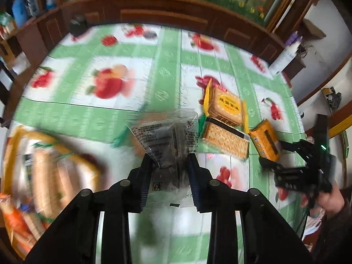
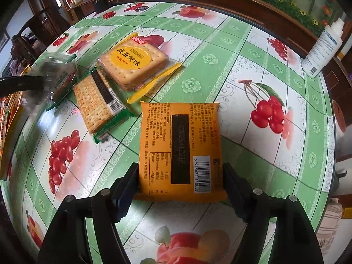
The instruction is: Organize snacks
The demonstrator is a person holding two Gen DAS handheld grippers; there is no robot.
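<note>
My left gripper (image 1: 170,160) is shut on a clear-wrapped dark snack packet (image 1: 167,136) and holds it above the table. My right gripper (image 2: 181,171) is shut on an orange snack packet (image 2: 180,149), seen from the left wrist view as the orange packet (image 1: 265,139) in the right gripper (image 1: 270,156). On the table lie a yellow-wrapped biscuit pack (image 2: 136,62) (image 1: 226,107) and a green-wrapped cracker pack (image 2: 99,103) (image 1: 226,138), side by side and touching. The left gripper with its packet (image 2: 50,74) shows blurred at the right wrist view's left.
A blurred basket or box of snacks (image 1: 44,171) sits at the table's left. A white bottle (image 2: 323,48) stands at the far right edge. The round table has a green fruit-print cloth (image 2: 242,66). A dark object (image 2: 100,4) stands at the far edge by the wooden cabinet.
</note>
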